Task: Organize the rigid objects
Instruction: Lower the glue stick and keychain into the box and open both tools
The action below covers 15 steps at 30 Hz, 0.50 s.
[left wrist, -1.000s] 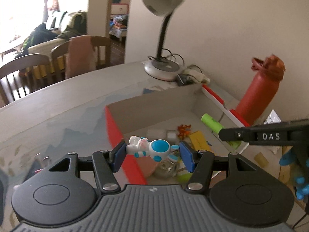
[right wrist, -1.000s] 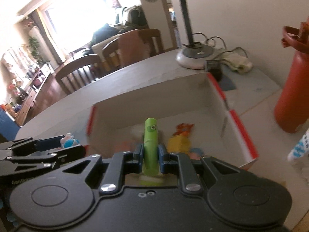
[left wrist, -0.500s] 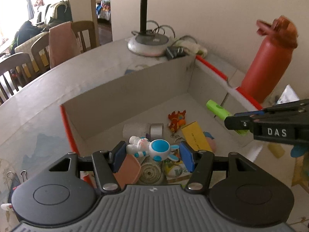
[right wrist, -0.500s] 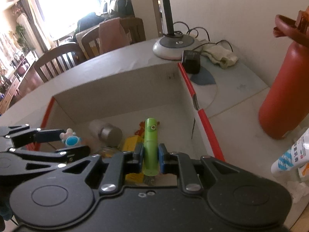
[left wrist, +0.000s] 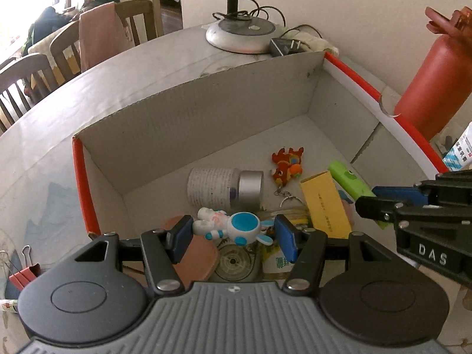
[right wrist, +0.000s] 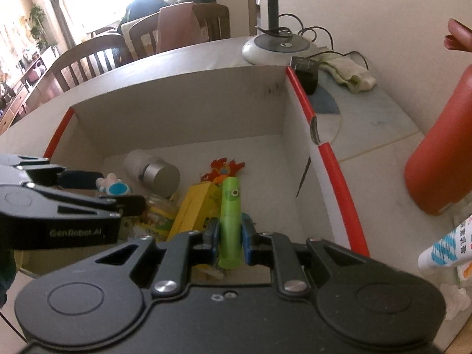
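My left gripper (left wrist: 231, 231) is shut on a white and blue astronaut figure (left wrist: 233, 226), held crosswise over the near left part of an open cardboard box (left wrist: 206, 106). That figure also shows at the left of the right wrist view (right wrist: 113, 186). My right gripper (right wrist: 230, 231) is shut on a green tube (right wrist: 230, 215) that points into the box; in the left wrist view the green tube (left wrist: 349, 181) sticks out of the right gripper's fingers (left wrist: 392, 196). In the box lie a white jar with a silver lid (left wrist: 224, 187), an orange keychain toy (left wrist: 287, 166) and a yellow carton (left wrist: 324, 203).
A red bottle (left wrist: 433, 76) stands right of the box, a white tube (right wrist: 445, 249) near it. A lamp base (left wrist: 242, 32) with cables and a black plug (left wrist: 284, 46) sits behind the box. Binder clips (left wrist: 23, 268) lie at the left. Wooden chairs (right wrist: 88, 56) stand beyond the table.
Both grippers came down and forward over the box with their loads still held; the box interior now fills both views. The right gripper has come closer to the left one.
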Available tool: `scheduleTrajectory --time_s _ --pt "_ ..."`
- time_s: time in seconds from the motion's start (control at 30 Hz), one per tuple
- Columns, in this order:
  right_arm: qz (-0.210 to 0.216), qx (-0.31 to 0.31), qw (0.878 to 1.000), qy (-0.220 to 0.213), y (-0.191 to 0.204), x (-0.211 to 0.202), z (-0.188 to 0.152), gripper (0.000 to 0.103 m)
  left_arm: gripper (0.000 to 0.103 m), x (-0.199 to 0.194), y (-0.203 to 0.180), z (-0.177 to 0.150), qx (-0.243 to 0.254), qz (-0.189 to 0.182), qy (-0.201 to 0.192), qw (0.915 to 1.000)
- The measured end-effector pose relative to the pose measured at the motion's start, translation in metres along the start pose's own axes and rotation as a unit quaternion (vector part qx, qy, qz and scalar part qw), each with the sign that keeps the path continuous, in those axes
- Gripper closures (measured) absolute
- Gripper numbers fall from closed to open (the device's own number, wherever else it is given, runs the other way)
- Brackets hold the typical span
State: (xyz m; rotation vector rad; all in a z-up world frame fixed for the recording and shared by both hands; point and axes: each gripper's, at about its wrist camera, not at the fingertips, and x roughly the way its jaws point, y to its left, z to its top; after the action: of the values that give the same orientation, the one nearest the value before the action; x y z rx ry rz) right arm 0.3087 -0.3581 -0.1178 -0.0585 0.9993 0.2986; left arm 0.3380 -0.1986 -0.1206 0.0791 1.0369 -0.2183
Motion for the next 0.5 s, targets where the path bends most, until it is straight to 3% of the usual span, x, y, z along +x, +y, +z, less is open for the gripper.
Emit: scheduleTrajectory --time_s 0.23,0.4,0.5 --pt "-0.001 -0.004 1.000 0.000 -0.001 0.001 -0.001 0.079 0.043 0.004 -0.001 0.002 0.000 0.010 0.007 0.9999" --pt "0.007 0.005 1.000 -0.010 -0.002 -0.006 -0.001 0.065 0.043 0.003 -0.001 0.002 0.000 0.011 0.012 0.9999" --pt "0.015 0.008 1.000 -0.013 -0.001 -0.010 -0.002 0.063 0.034 -0.001 0.001 0.001 -0.012 0.015 0.006 0.9998"
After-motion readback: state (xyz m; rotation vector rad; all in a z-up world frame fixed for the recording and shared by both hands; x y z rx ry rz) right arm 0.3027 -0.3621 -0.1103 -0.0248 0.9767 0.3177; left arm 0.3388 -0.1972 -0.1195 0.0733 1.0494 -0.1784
